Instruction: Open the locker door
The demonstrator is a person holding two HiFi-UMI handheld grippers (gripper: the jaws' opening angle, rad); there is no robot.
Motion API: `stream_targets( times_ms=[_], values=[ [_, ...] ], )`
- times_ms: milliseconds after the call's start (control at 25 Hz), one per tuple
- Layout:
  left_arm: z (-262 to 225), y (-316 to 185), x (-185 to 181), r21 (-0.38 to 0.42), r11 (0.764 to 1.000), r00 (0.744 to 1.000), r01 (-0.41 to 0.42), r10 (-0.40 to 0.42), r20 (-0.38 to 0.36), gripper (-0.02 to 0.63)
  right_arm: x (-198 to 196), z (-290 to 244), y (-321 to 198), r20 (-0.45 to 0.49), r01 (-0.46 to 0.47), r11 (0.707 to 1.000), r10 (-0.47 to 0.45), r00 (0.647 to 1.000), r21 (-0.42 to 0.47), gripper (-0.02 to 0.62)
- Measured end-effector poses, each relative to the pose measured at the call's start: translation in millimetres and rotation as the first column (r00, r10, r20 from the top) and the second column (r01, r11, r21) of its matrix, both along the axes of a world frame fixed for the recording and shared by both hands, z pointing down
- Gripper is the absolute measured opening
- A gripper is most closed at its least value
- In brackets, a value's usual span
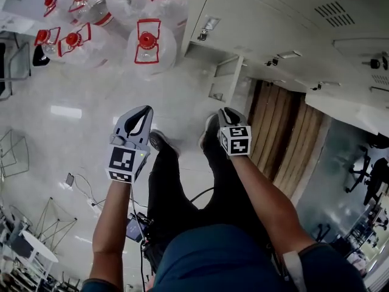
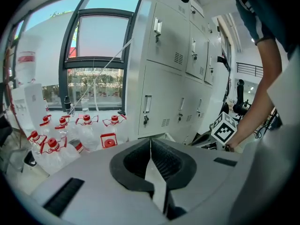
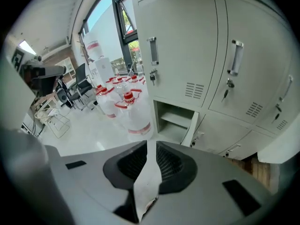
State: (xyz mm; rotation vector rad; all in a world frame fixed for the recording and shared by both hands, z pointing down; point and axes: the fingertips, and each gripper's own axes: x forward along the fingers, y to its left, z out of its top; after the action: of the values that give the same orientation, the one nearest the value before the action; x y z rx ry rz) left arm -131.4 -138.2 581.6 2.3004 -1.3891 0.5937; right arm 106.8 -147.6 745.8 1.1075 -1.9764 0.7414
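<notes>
A bank of grey lockers (image 1: pixel 273 23) stands ahead of me to the right. One low door (image 1: pixel 228 78) hangs open, and the right gripper view shows that door (image 3: pixel 193 125) beside its bare shelf compartment (image 3: pixel 176 118). The other doors, with upright handles (image 3: pixel 152 50), are closed. My right gripper (image 1: pixel 226 112) is held in the air short of the lockers; its jaws (image 3: pixel 151 145) stand a narrow gap apart with nothing between them. My left gripper (image 1: pixel 144 111) hangs to its left, jaws meeting at the tips (image 2: pixel 150 142), empty.
Several large water bottles with red caps (image 1: pixel 149 44) crowd the floor left of the lockers, under a window (image 2: pixel 98 36). A wood-patterned strip (image 1: pixel 285 139) lies at the right. Cables (image 1: pixel 91 199) trail on the floor. Chairs and a wire rack (image 3: pixel 56 121) stand farther off.
</notes>
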Motion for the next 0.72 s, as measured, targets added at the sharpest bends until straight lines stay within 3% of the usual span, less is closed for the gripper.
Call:
stream_targets(
  times_ms=[400,720],
  values=[
    [-113.4,-15.8,-29.8,0.073,0.996,0.999,0.045,-0.046,0.016,0.018,-26.8,-172.9,-36.1,0.105,0.071,0.985,-0.088,0.991,0.159,0.071],
    [-219.6,-22.3,-71.5,0.187,0.976,0.993,0.113,-0.119,0.021,0.018,-70.0,-322.8,-51.1,0.227,0.114,0.941,-0.193,0.955,0.319,0.062]
  ],
)
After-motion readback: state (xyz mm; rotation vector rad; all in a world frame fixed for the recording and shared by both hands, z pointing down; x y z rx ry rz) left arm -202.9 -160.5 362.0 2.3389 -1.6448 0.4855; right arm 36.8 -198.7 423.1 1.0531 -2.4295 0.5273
